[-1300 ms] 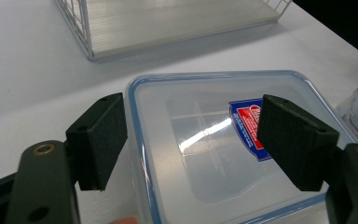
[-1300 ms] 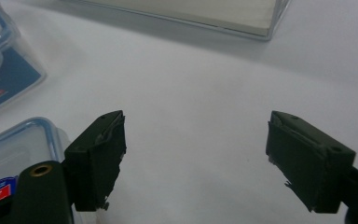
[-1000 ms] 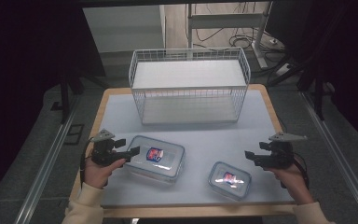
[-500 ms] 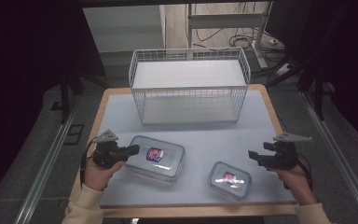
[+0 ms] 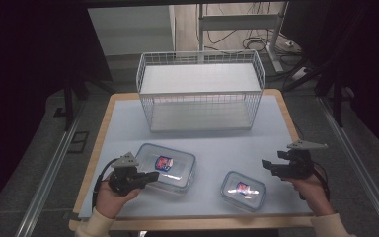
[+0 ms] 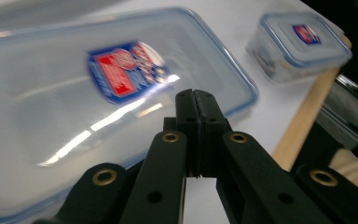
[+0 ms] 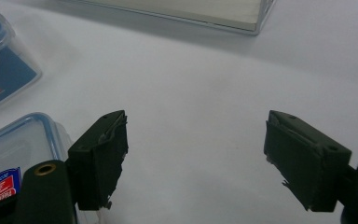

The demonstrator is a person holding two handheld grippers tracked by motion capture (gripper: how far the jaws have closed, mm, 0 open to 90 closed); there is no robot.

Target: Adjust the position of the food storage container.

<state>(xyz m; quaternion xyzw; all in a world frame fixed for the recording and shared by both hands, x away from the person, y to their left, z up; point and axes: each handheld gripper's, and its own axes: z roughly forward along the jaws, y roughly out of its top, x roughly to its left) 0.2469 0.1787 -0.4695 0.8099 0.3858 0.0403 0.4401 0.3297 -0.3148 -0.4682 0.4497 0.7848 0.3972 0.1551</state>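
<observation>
Open table surface is found between the wire basket [image 5: 201, 91] and the two lidded containers. Nearer than the basket, the left half is blocked by the large container [image 5: 166, 167], the right-centre by the small container [image 5: 243, 190]; a passable gap is left between them.

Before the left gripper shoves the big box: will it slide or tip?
Likely slides: the big box is low, wide and flat on the smooth table. Its lid looks glossy, so the shut left gripper may skid across it. It seems empty, so probably light.
</observation>
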